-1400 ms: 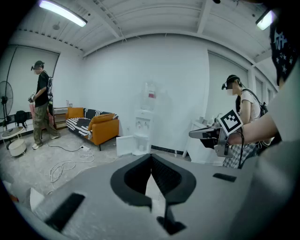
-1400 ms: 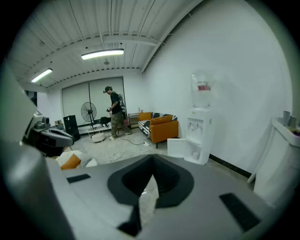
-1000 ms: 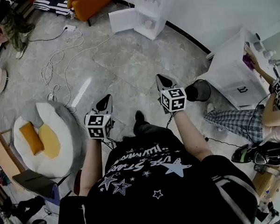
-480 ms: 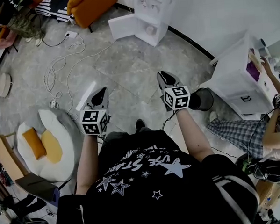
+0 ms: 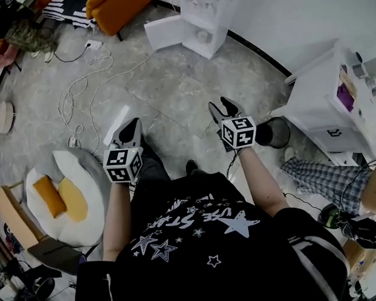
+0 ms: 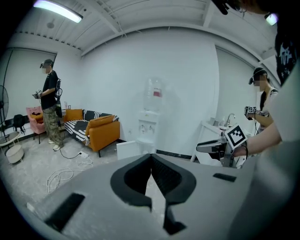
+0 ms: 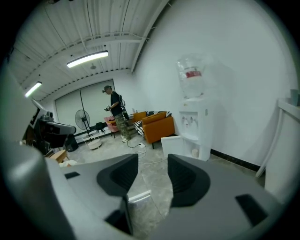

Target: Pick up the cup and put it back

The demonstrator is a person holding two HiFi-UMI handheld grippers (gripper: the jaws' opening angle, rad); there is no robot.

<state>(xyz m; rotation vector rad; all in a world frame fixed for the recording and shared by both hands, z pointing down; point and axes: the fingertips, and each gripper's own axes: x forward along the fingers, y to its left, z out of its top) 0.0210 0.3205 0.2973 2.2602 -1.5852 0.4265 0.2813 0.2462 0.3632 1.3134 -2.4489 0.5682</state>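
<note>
A small pale cup point(image 7: 195, 152) stands in the open lower compartment of the white water dispenser point(image 5: 197, 17), whose door point(image 5: 163, 30) hangs open to the left; in the head view the cup point(image 5: 202, 35) is a small blob. Both grippers are held out over the bare floor, well short of the dispenser. My left gripper point(image 5: 131, 131) is shut, its tips meeting point(image 6: 151, 159) with nothing between them. My right gripper point(image 5: 224, 107) has just been opening and its jaws stand apart point(image 7: 153, 161), empty.
An orange sofa point(image 5: 117, 4) stands left of the dispenser. Cables point(image 5: 78, 89) trail over the floor, and a fried-egg cushion point(image 5: 64, 191) lies at left. A black bin point(image 5: 275, 133), a white cabinet point(image 5: 333, 104) and a seated person point(image 5: 321, 171) are at right. Another person point(image 6: 50, 108) stands far left.
The right gripper's jaws have opened from shut. Both grippers and the view have moved forward towards the dispenser; the left gripper stays shut.
</note>
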